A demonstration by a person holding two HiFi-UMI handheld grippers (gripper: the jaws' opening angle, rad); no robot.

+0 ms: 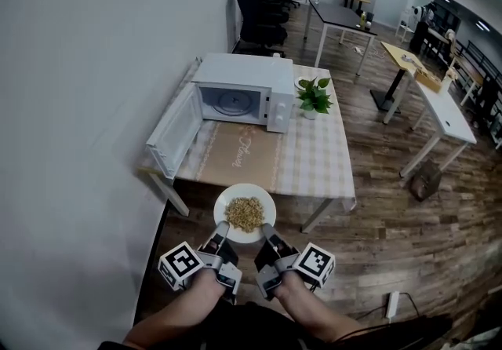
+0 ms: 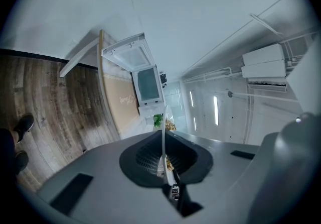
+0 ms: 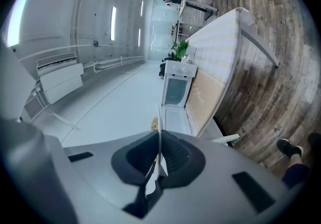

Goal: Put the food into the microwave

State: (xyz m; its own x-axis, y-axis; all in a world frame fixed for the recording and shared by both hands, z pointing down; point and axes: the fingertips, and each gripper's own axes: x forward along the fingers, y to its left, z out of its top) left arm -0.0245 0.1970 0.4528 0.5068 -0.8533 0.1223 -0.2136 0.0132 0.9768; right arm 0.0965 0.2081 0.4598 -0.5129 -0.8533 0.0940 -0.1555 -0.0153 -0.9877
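A white plate [image 1: 235, 194] with a heap of brown food [image 1: 245, 213] is held in the air in front of the table. My left gripper [image 1: 222, 230] is shut on the plate's near left rim and my right gripper [image 1: 267, 231] is shut on its near right rim. In the left gripper view the plate [image 2: 163, 137] shows edge-on between the jaws; likewise in the right gripper view the plate [image 3: 159, 130] is clamped edge-on. The white microwave [image 1: 245, 90] stands at the table's far side with its door [image 1: 174, 132] swung open to the left, cavity empty.
A checked cloth and brown mat [image 1: 239, 155] cover the table [image 1: 320, 164]. A small potted plant [image 1: 314, 97] stands right of the microwave. A white wall runs along the left. Desks and office chairs [image 1: 261, 3] stand further back on the wooden floor.
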